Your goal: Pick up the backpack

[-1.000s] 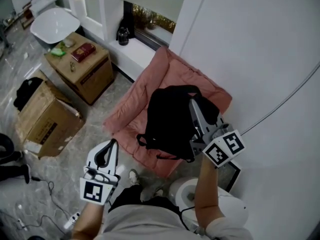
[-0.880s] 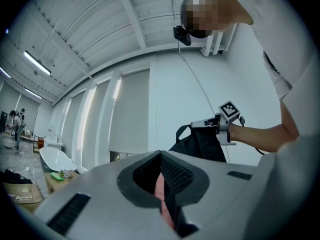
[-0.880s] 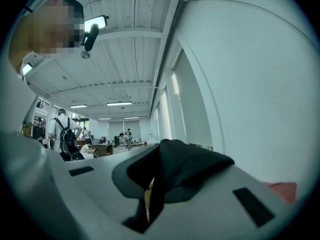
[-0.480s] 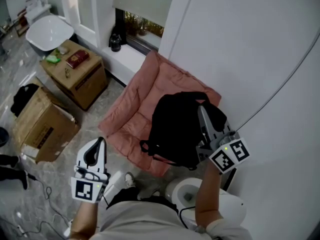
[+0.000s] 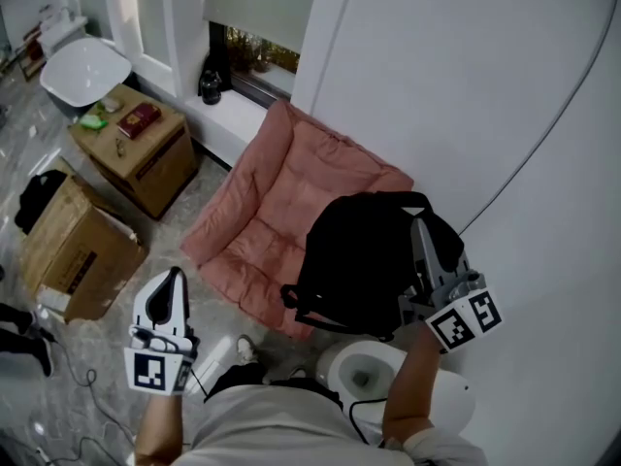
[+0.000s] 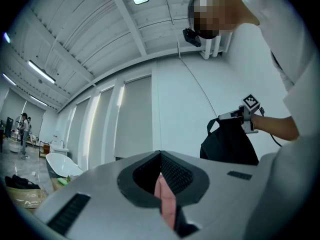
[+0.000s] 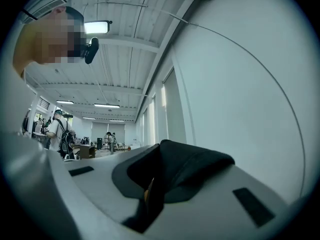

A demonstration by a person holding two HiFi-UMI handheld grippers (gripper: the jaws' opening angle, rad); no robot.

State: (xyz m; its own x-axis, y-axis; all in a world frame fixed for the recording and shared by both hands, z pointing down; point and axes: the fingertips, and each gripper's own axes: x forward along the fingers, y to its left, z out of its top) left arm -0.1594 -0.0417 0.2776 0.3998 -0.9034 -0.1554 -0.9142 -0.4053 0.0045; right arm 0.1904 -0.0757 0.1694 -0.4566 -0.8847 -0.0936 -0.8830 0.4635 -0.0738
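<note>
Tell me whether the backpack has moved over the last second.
Yes. Shut in the right gripper, the backpack has shifted right across the pink cushion, now overhanging its right edge toward the white wall.

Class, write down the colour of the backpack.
The backpack is plain black; the head view shows it best.

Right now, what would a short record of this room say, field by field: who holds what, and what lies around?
Held item: black backpack, hanging by its top
Holder: right hand-held gripper, jaws shut on the backpack's black fabric
Other tool: left hand-held gripper, jaws together, nothing between them
Below the backpack: edge of a pink cushion on the floor
Behind: white wall
Nearby: two cardboard boxes
</note>
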